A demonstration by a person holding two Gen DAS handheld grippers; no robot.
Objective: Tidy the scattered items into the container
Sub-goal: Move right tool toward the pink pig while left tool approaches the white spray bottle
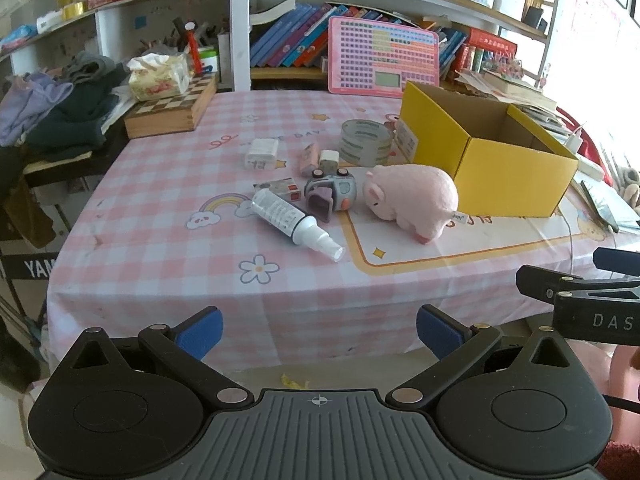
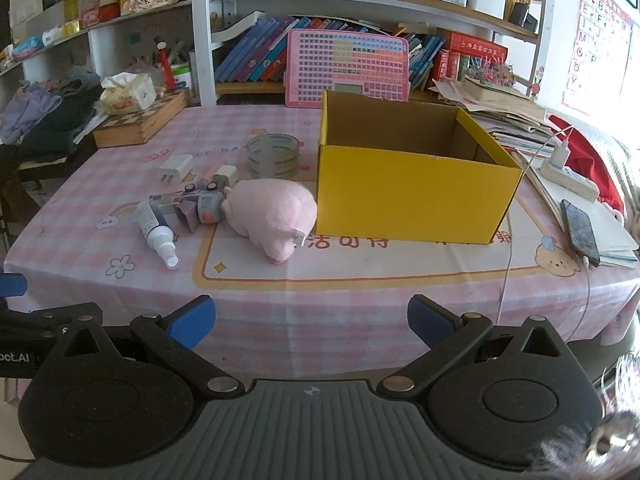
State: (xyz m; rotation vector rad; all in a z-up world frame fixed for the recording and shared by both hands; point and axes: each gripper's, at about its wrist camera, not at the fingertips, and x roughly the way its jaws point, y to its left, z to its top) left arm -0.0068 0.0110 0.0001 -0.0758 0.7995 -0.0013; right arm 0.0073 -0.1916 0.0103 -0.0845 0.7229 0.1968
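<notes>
An open yellow cardboard box (image 1: pixel 500 172) (image 2: pixel 412 196) stands on the pink checked tablecloth. Left of it lie a pink plush pig (image 1: pixel 412 200) (image 2: pixel 272 212), a grey toy car (image 1: pixel 332 192) (image 2: pixel 202 206), a white spray bottle (image 1: pixel 294 222) (image 2: pixel 158 234), a clear tape roll (image 1: pixel 366 142) (image 2: pixel 274 154), a white charger (image 1: pixel 262 154) (image 2: pixel 176 168) and small boxes (image 1: pixel 310 158). My left gripper (image 1: pixel 320 336) and right gripper (image 2: pixel 312 322) are open and empty, held off the table's near edge.
A pink keyboard toy (image 1: pixel 382 58) leans on bookshelves behind. A chessboard box with tissues (image 1: pixel 172 110) and clothes (image 1: pixel 52 116) sit left. A phone (image 2: pixel 580 230), papers and a power strip (image 2: pixel 568 178) lie right of the box. A cable (image 2: pixel 508 264) hangs over the table edge.
</notes>
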